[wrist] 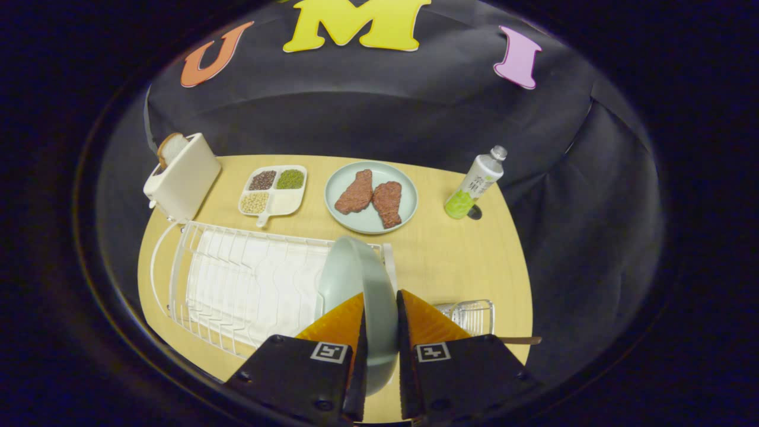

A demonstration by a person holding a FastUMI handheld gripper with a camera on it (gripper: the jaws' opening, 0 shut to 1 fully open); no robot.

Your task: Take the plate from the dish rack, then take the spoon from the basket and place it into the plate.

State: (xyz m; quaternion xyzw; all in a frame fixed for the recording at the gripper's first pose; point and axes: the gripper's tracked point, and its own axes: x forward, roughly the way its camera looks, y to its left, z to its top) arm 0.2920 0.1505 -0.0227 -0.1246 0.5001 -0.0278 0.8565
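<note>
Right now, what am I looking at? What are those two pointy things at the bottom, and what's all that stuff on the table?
Those two pointy things are the fingers of a gripper, a grabbing tool a person holds in a hand. A camera rides on it and looks forward along the fingers, so the picture looks round and bent.

The fingers are squeezing the rim of a pale green plate, which stands on edge at the end of a white dish rack.

On the yellow table beyond them are a toaster with bread in it, a small tray of beans and seeds, a second plate with two pieces of meat, and a bottle. Beside the fingers stands a clear basket with a spoon handle sticking out.
</note>
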